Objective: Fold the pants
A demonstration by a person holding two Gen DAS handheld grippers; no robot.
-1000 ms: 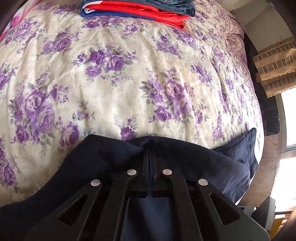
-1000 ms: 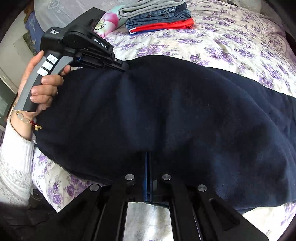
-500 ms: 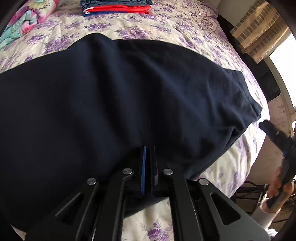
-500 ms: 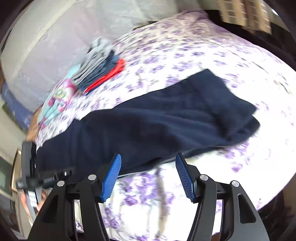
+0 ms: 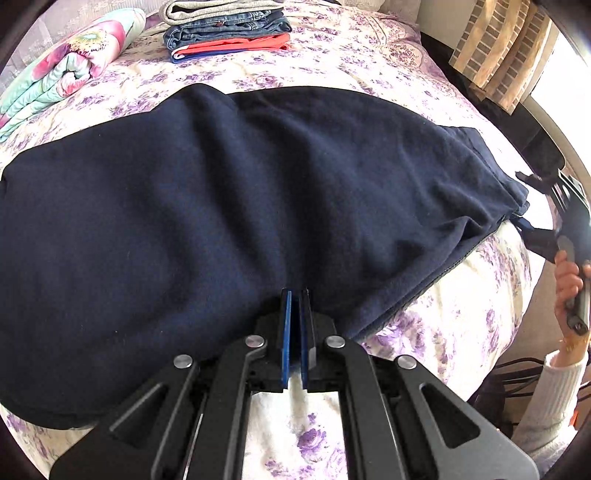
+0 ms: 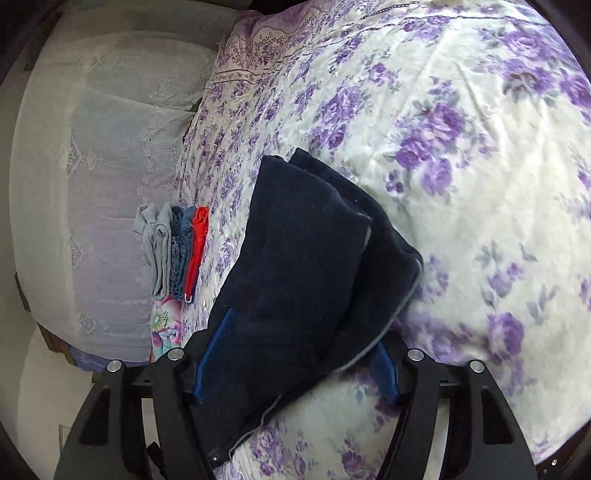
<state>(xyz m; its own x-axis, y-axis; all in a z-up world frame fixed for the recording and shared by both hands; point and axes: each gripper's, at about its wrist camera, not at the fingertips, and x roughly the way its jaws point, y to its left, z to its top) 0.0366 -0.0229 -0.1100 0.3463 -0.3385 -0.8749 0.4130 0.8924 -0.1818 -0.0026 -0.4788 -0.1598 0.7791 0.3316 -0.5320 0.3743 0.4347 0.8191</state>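
The dark navy pants (image 5: 229,206) lie spread across the floral bed. My left gripper (image 5: 294,306) is shut at their near edge; its blue pads look closed with the cloth edge right at the tips, and no fabric shows between them. In the right wrist view the leg ends of the pants (image 6: 306,258) lie doubled over between the spread fingers of my right gripper (image 6: 295,354), which is open around them. The right gripper (image 5: 532,206) also shows in the left wrist view at the pants' right end, held by a hand.
A stack of folded clothes (image 5: 225,27), grey, denim and red, sits at the far side of the bed, also in the right wrist view (image 6: 173,251). A rolled floral blanket (image 5: 62,70) lies far left. The bed (image 5: 461,332) ends at the right. Pale pillows (image 6: 110,147) lie at the head.
The right gripper let go, opened and swung over to the leg ends, which now sit between its fingers. The left gripper pulled back to the near edge of the pants.
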